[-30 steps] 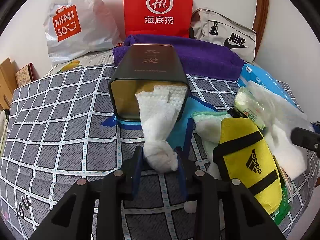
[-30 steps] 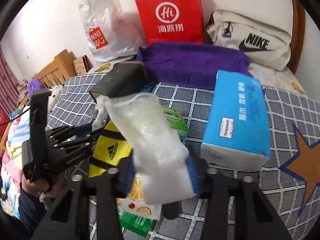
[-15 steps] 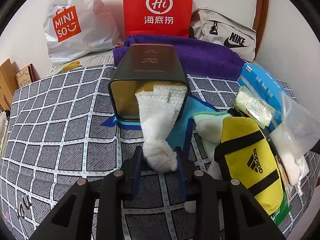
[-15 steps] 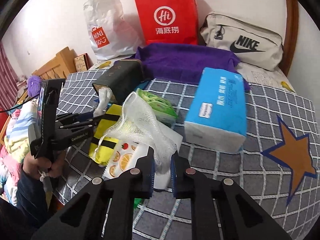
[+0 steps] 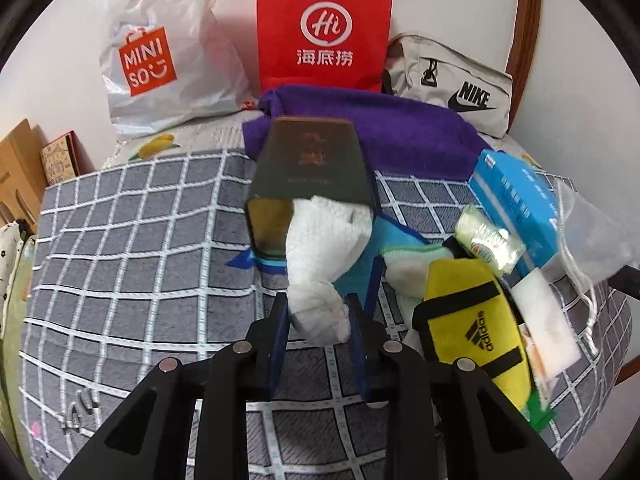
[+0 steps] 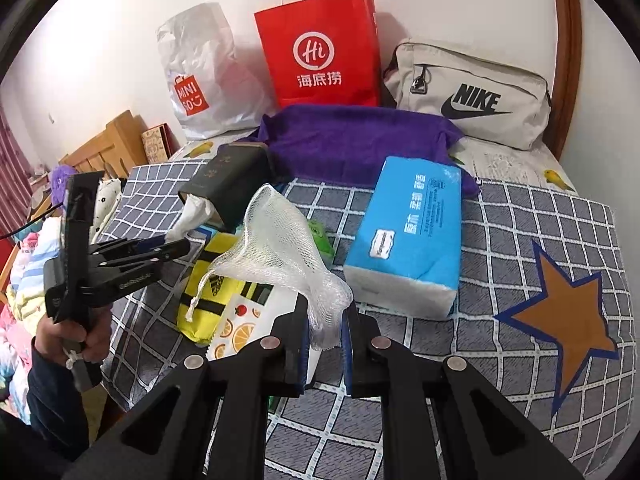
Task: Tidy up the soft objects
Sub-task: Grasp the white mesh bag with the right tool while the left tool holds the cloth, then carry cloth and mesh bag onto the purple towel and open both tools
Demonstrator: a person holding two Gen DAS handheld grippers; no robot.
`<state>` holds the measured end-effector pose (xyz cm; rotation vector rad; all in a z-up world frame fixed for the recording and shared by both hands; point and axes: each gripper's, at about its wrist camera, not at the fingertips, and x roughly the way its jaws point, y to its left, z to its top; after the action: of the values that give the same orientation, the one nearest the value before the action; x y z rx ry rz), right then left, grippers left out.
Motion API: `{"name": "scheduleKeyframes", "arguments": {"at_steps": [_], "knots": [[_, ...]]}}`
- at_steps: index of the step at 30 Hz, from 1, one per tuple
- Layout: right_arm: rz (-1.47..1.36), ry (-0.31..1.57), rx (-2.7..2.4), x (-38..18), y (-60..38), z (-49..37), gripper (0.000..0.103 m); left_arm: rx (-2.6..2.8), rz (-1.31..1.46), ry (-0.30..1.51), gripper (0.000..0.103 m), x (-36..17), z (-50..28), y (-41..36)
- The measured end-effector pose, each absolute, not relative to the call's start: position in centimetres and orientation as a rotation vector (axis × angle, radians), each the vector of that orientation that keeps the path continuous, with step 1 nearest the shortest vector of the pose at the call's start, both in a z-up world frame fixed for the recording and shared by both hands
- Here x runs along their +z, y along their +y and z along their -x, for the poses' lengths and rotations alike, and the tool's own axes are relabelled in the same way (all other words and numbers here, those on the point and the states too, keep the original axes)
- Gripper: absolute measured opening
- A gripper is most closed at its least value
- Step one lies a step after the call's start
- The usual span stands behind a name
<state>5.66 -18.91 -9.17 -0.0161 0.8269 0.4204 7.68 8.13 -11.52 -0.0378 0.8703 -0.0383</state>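
Observation:
A white towelling cloth hangs out of the mouth of a dark tin box lying on the checked bedspread. My left gripper pinches the cloth's bunched lower end, and its jaws are still closing tighter on it. In the right wrist view the left gripper, held by a hand, reaches to that cloth and tin. My right gripper is shut on the tail of a white mesh bag, which stands up above the pile. The same mesh bag shows at the right edge of the left wrist view.
A yellow Adidas pouch, a green wipes pack and a fruit-print packet lie in a pile. A blue tissue pack lies to the right. At the back are a purple towel, a red paper bag, a Miniso bag and a Nike bag.
My right gripper closed on the mesh bag's end and drew it up and back from the pile. My left gripper rose with the cloth, and the tin's mouth end lifted with it.

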Motion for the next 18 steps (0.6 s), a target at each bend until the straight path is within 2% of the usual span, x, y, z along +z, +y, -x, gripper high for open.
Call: {"name": "scheduleKeyframes", "arguments": {"at_steps": [18], "knots": [[-0.005,0.792,0.462,-6.9,-18.3,-8.6,0.013,-0.021,0.062,0.802,0.026,-5.2,-8.4,8.8]]}}
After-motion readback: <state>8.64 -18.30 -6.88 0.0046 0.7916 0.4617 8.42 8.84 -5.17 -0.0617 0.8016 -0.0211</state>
